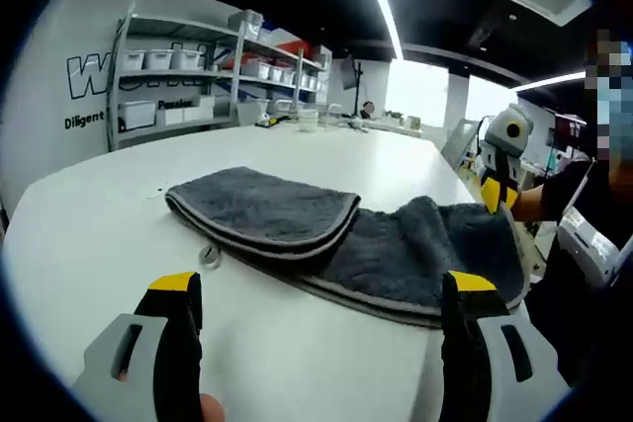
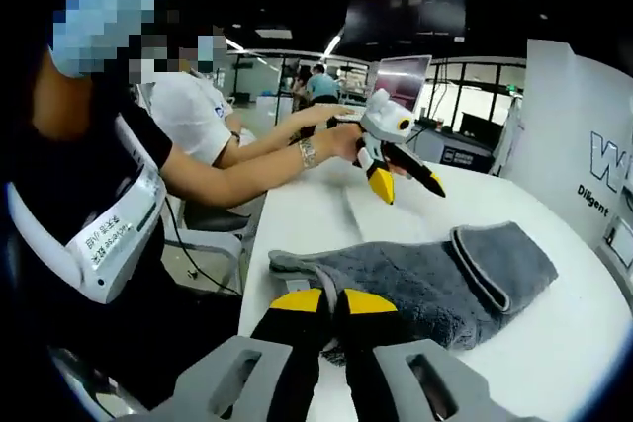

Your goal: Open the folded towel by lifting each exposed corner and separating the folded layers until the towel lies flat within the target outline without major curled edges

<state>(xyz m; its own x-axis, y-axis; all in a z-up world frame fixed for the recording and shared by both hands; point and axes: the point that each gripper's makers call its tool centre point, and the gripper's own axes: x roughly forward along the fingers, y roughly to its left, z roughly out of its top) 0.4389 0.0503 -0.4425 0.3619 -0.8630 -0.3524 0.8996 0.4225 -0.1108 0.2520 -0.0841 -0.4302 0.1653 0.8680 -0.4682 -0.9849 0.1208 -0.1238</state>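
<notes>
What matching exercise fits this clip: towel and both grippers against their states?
Things:
1. left gripper
2. right gripper
3. towel
4. shelving unit

States:
A. shut at the towel's near edge
B. partly folded, one layer lying over the rest
C. open, hovering short of the towel
D. holds pale bins, against the wall

Pairs: 1-C, 2-A, 3-B, 4-D

My left gripper view sits low over the white table [image 1: 89,234], looking across the grey towel [image 1: 297,219] toward shelving [image 1: 198,71]. My right gripper view faces the towel [image 2: 435,279] from its opposite end, closer in.
</notes>
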